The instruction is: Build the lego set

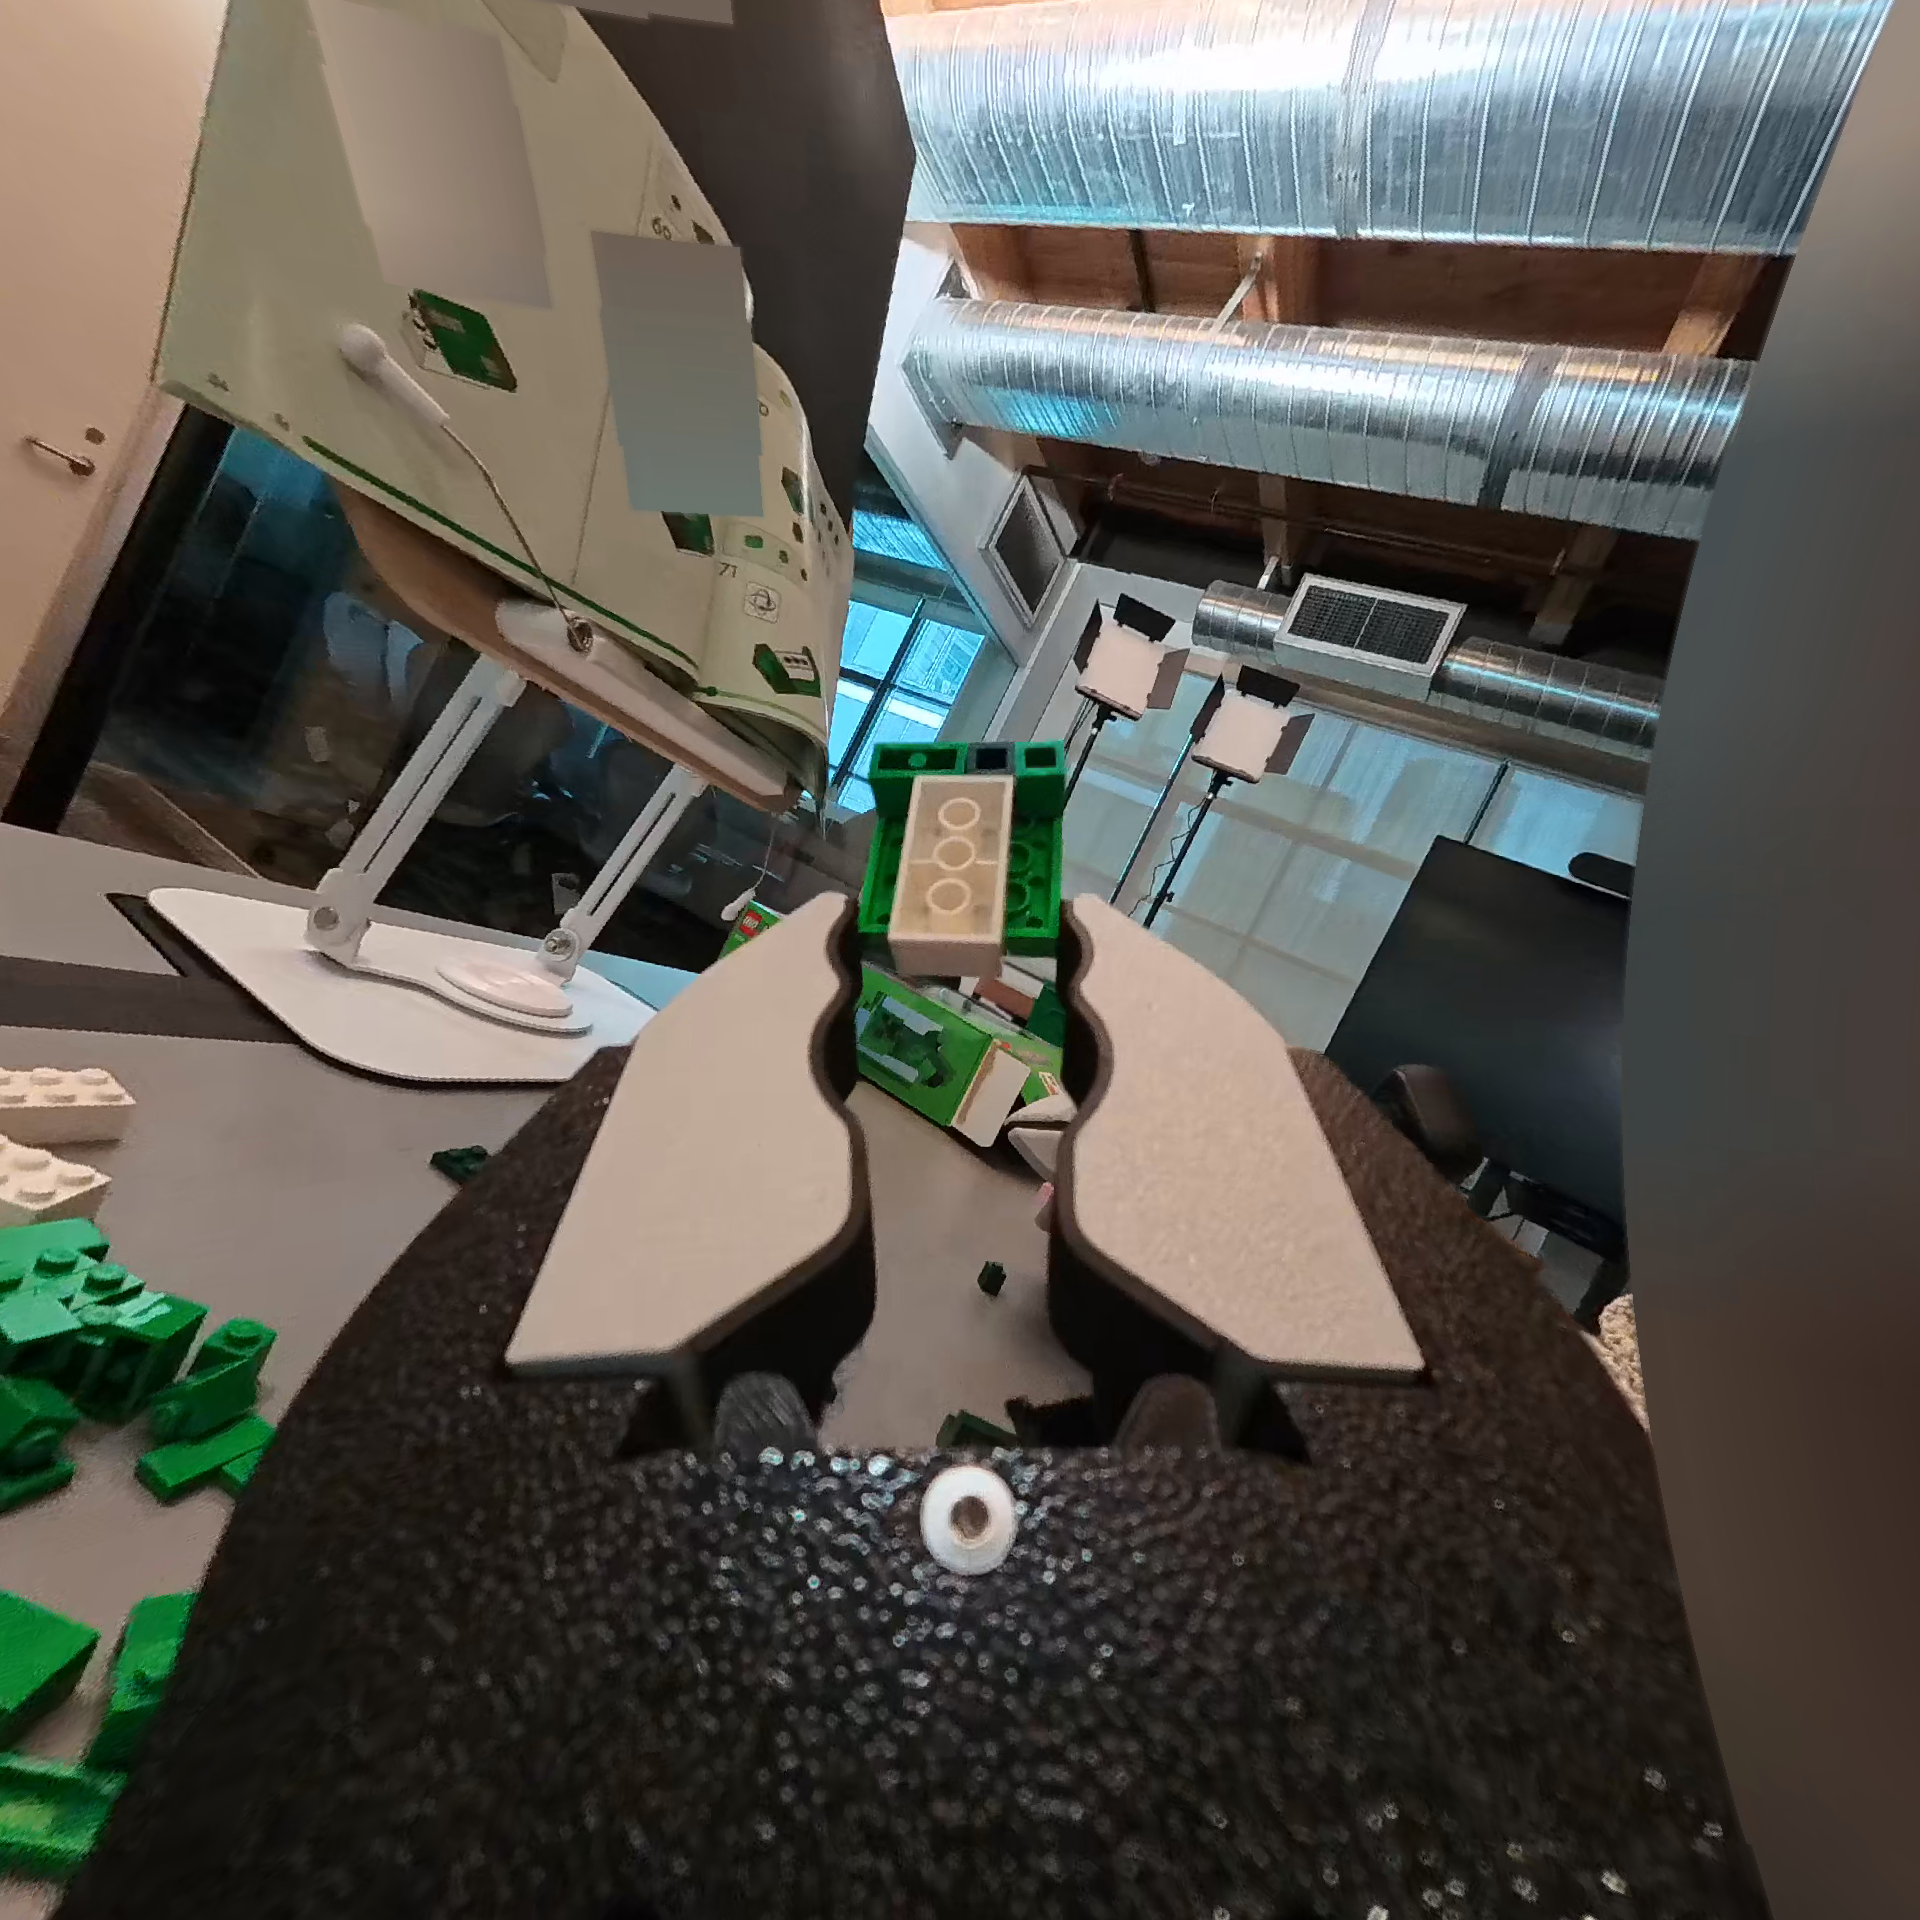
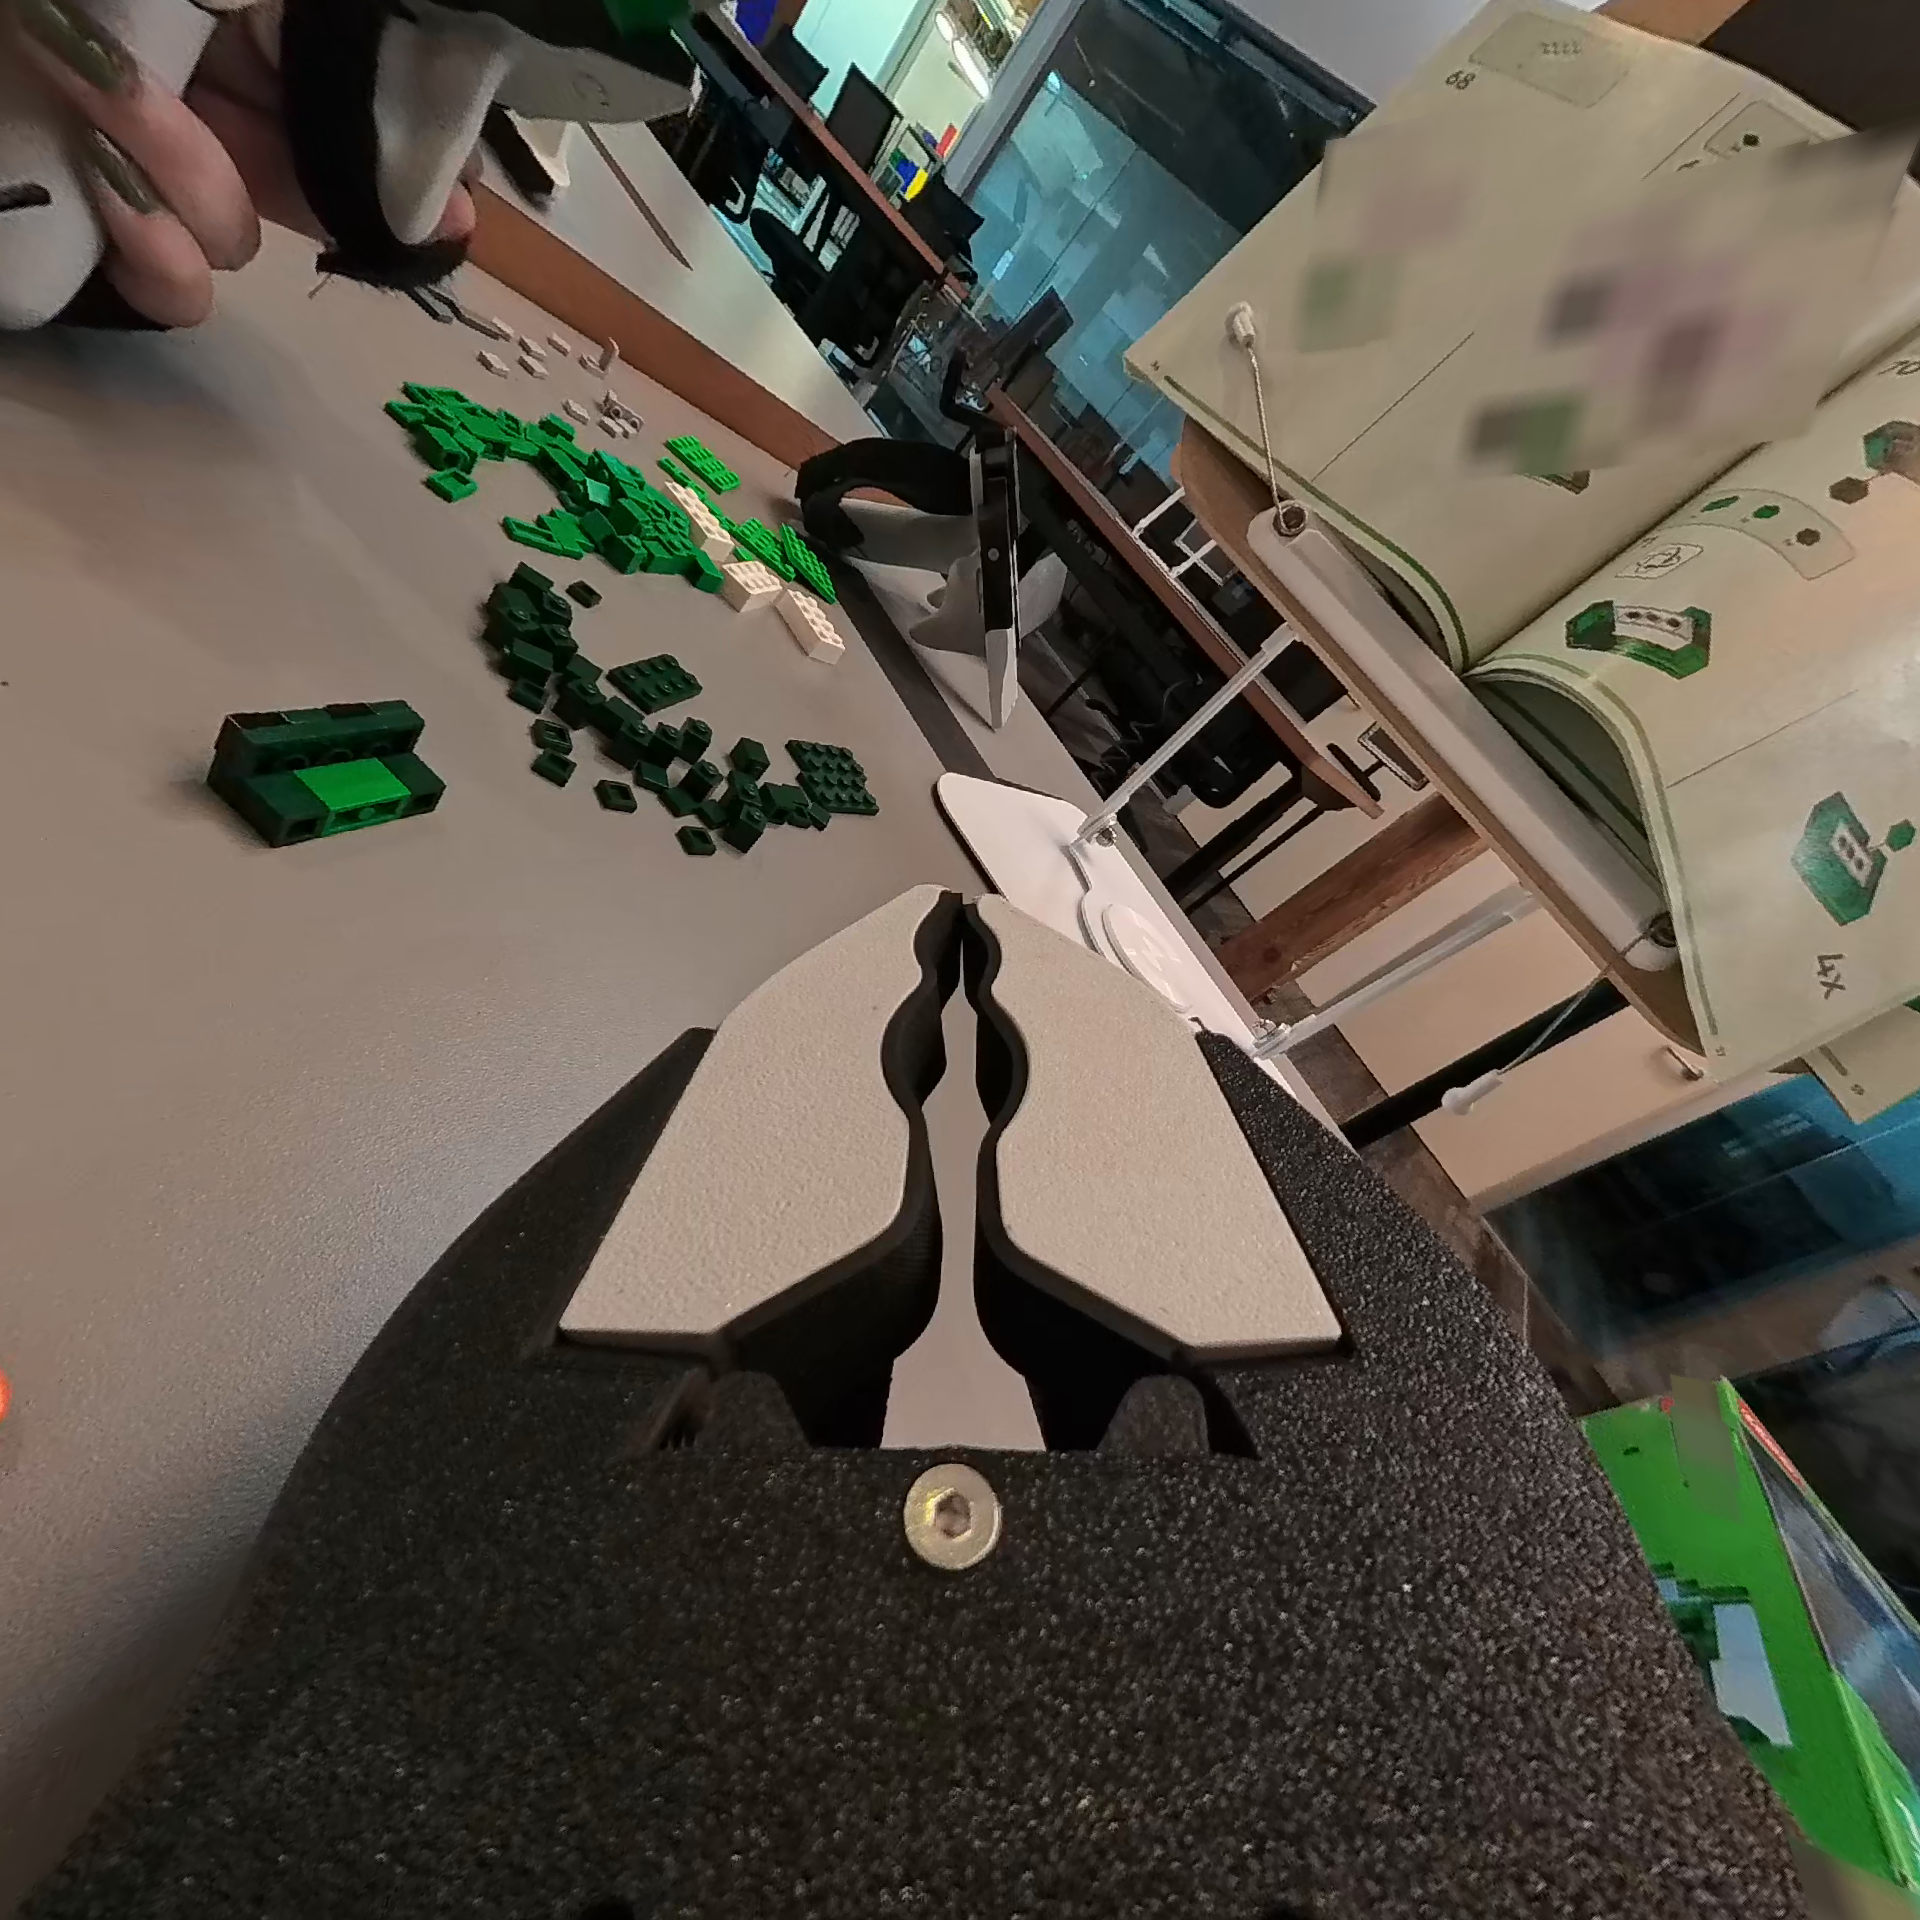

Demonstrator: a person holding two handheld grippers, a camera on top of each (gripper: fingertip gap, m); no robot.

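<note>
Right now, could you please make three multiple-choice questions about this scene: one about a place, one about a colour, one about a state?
1. Where does the instruction booklet lie?
A. flat on the table
B. on a tilted white stand
C. inside the green box

2. What colour is the brick on the underside of the held green assembly?
A. white
B. red
C. black

3. How is the right gripper?
A. wide open
B. shut on a brick
C. shut, holding nothing

Answers:
1 B, the open booklet rests on the stand above the table.
2 A, a white brick shows its hollow side.
3 C, its fingertips nearly meet with nothing between.
</note>
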